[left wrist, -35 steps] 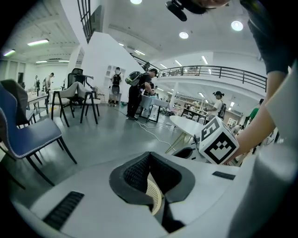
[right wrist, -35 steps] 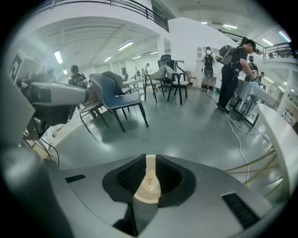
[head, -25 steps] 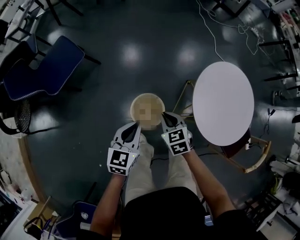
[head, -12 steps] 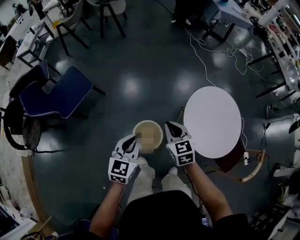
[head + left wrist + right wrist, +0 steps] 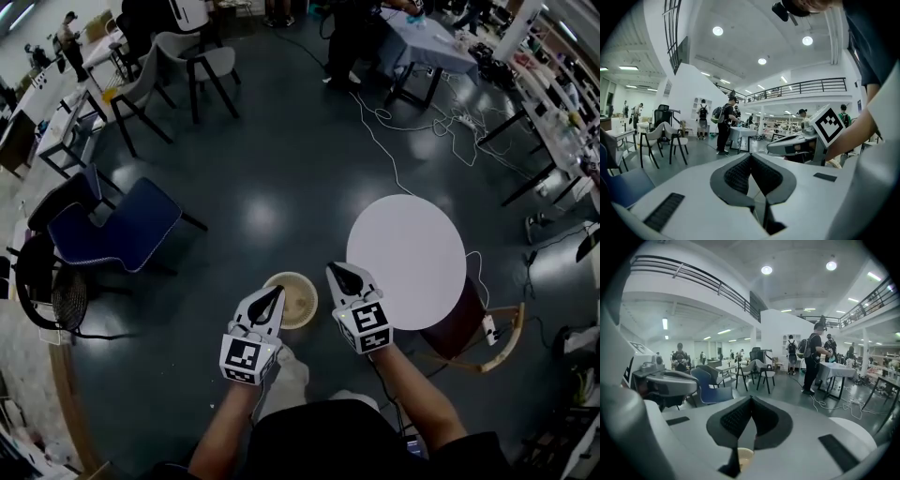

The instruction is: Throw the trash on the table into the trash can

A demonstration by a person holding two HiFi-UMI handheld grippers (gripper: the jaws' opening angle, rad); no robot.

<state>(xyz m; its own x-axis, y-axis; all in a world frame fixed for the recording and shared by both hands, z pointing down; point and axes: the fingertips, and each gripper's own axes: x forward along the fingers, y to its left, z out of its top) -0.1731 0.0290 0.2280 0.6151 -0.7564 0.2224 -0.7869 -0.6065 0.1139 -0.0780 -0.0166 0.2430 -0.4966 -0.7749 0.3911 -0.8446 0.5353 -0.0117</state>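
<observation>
Left gripper: we hold the left gripper [image 5: 272,295] clenched. Its own view shows the two black ribbed pads [image 5: 740,174] pressed together with nothing between them.
Right gripper: the right gripper [image 5: 336,272] is clenched too, with its pads meeting along one line and nothing held. It hangs at 3 o'clock of the left gripper, and the two are apart.
Trash can: the round beige trash can [image 5: 292,298] stands on the dark glossy floor [image 5: 281,178]. In the head view it shows between the two grippers, partly covered by the left one's tip. In the right gripper view a slice of its rim shows below the closed pads. We cannot make out what lies inside it.
Tabletop: the round white tabletop [image 5: 406,261] lies at 2 o'clock of the trash can, just beside the right gripper in the head view, and all we see of it is plain white. A brown wooden chair [image 5: 492,336] juts from under its 4 o'clock edge.
Chairs: a blue padded chair [image 5: 112,223] stands at 10 o'clock of the trash can, well apart from it. Two grey chairs [image 5: 197,58] stand farther off, towards 11 o'clock.
Cable: a white cable [image 5: 380,122] trails over the floor at 12 o'clock of the tabletop.
People: a person with a backpack [image 5: 816,357] stands by a far table.
</observation>
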